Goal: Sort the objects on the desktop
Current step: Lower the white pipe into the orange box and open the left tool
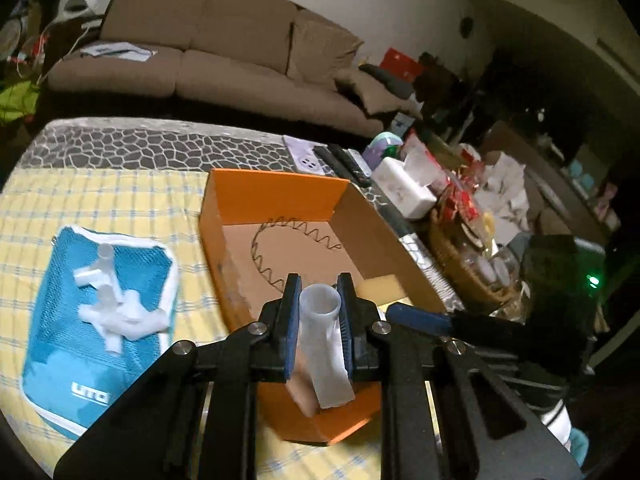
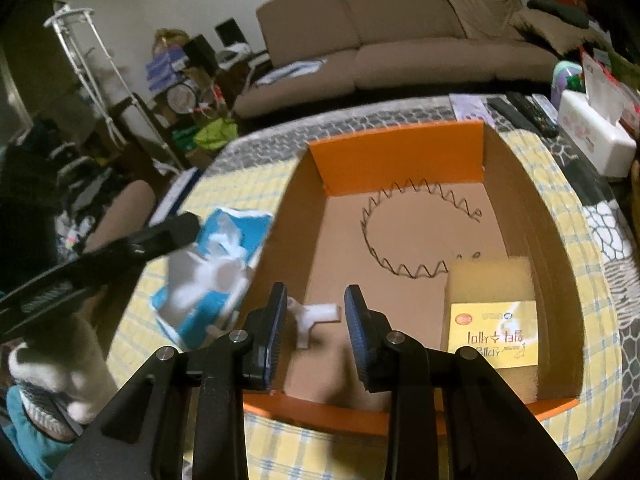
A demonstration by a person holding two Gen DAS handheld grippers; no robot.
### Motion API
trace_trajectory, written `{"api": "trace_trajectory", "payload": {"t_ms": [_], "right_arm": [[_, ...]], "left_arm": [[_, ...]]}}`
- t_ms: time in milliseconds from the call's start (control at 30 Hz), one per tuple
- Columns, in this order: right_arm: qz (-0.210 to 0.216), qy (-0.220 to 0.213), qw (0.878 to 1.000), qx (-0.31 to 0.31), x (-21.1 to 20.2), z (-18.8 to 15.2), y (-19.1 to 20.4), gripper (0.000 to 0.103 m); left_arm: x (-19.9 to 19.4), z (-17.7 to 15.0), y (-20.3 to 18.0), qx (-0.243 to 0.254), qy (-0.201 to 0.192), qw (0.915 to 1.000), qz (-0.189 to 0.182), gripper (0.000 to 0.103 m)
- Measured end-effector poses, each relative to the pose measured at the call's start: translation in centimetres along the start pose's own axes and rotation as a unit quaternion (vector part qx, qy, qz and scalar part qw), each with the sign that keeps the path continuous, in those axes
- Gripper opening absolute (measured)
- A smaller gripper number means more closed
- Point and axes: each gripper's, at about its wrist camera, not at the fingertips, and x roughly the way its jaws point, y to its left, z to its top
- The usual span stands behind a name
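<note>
left hand-held gripper [image 1: 320, 312]: blue pads pinching a translucent white tube piece [image 1: 324, 344], open end facing forward, lower end angled down toward the near wall of the orange cardboard box [image 1: 276, 196]. the gripper sits over the near end of the box.

right hand-held gripper [image 2: 316, 328]: fingers spread, nothing between the pads. it hovers over the near-left part of the box floor. a white t-shaped pipe fitting [image 2: 310, 318] lies on the box floor, seen in the gap between the fingers; cannot tell if the pads touch it, looks apart.

box contents: wire zigzag hair hoop [image 2: 408, 232] curled on the floor toward the far wall, yellow sponge [image 2: 492, 280] in the near-right corner with a yellow printed card [image 2: 494, 330] lying on its near part.

left of the box, just beside it: blue mesh pouch [image 1: 100, 312] lying flat on the yellow checked cloth [image 1: 120, 200], with a small heap of white pipe fittings [image 1: 116, 308] on top of it. in the right wrist view this pouch is blurred and partly hidden by the left tool.

far right edge of the counter [image 1: 160, 144]: remote controls [image 1: 344, 160] side by side, white tissue box [image 1: 404, 188] next to them. brown sofa [image 1: 224, 40] behind.
</note>
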Motion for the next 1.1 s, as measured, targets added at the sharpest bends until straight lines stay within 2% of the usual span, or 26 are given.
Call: {"api": "trace_trajectory", "payload": {"t_ms": [33,167,233,333,400,467,567,700,800,933,1033,1100], "right_arm": [[0.005,-0.002,1.0,-0.005,-0.4,0.0,0.1,0.04],[0.015,-0.002,0.999,-0.028,-1.2,-0.4,0.4,0.041],[0.014,0.008,0.999,-0.039,-1.1,-0.7,0.5,0.048],[0.005,0.03,0.998,-0.052,-0.1,-1.3,0.7,0.049],[0.021,0.034,0.998,-0.053,-0.1,-1.5,0.4,0.049],[0.029,0.024,0.998,-0.056,-0.6,-1.4,0.5,0.049],[0.062,0.012,0.997,-0.05,-1.1,-1.4,0.5,0.049],[0.046,0.023,0.997,-0.053,0.0,-1.6,0.6,0.07],[0.045,0.035,0.997,-0.044,0.9,-1.9,0.3,0.07],[0.027,0.055,0.997,-0.048,1.7,-2.4,-0.1,0.062],[0.023,0.056,0.997,-0.049,1.9,-2.4,-0.2,0.062],[0.019,0.059,0.997,-0.044,2.1,-2.4,-0.2,0.058]], "left_arm": [[0.2,0.1,0.0,-0.006,-0.002,1.0,0.003,0.016],[1.1,-0.1,0.1,-0.032,-0.003,0.9995,0.004,0.016],[1.5,-0.2,0.2,-0.044,-0.001,0.999,-0.005,0.016],[2.0,-0.5,-0.2,-0.041,0.002,0.9991,-0.003,0.016],[2.6,-0.7,-0.4,-0.044,0.007,0.999,-0.004,0.016],[3.3,-0.9,-0.5,-0.051,0.014,0.9986,-0.008,0.016],[4.6,-1.6,-0.7,-0.066,0.029,0.997,-0.026,0.016],[5.8,-2.5,-1.5,-0.074,0.049,0.9949,-0.048,0.016],[6.4,-3.1,-2.3,-0.067,0.058,0.9949,-0.049,0.016],[6.9,-3.5,-2.9,-0.058,0.061,0.9956,-0.042,0.016],[6.8,-3.4,-2.9,-0.055,0.064,0.9957,-0.039,0.016],[6.7,-3.3,-3.0,-0.044,0.063,0.9969,-0.019,0.017]]}}
